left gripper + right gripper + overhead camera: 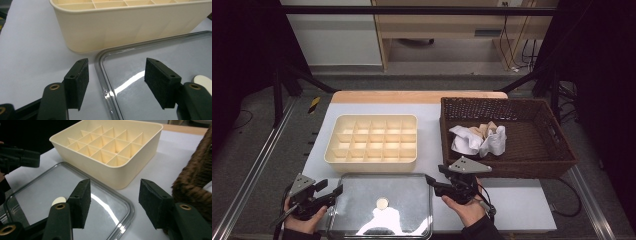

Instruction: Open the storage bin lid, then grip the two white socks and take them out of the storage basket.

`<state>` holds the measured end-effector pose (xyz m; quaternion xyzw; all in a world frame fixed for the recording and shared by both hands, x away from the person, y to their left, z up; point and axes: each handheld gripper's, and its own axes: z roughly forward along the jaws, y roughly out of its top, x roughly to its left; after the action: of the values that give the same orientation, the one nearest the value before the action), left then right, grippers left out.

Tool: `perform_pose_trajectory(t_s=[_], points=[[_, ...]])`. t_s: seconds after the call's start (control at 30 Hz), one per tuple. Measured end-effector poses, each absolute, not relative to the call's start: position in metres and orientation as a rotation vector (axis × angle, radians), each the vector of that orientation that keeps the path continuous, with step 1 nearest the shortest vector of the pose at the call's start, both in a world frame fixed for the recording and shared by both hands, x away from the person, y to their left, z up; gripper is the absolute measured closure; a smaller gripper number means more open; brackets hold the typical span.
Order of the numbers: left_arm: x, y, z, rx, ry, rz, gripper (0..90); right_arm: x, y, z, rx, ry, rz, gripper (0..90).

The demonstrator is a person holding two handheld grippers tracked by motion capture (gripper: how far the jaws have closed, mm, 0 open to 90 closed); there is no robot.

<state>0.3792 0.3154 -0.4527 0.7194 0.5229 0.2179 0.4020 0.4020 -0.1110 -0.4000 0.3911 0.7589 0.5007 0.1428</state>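
Your two grippers flank the clear lid (381, 205), which lies flat along the near edge of the tabletop (512, 200), its round cream knob (382, 203) facing up. Your left gripper (334, 191) sits at the lid's left rim with its jaws spread and nothing between the pads; in the left gripper view the rim runs up between them, so you look set to take that edge. Your right gripper (431, 181) hangs over the lid's far right corner, jaws likewise apart and empty (a matching hold on that side seems the aim). Just beyond the lid stands the cream divided box (372, 140), compartments bare, lying parallel to the lid as if the lid belongs on it. At the tabletop's right edge the wicker basket (557, 150) holds crumpled white cloths (479, 140), well apart from the lid
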Motion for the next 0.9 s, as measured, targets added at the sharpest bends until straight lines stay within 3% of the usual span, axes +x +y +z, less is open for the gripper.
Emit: perform_pose_trajectory(t_s=[0.9], points=[[0.384,0.323,-0.464,1.824,1.373,0.554,31.2,0.436,-0.163,-0.349,1.188,1.968,1.429,44.3]])
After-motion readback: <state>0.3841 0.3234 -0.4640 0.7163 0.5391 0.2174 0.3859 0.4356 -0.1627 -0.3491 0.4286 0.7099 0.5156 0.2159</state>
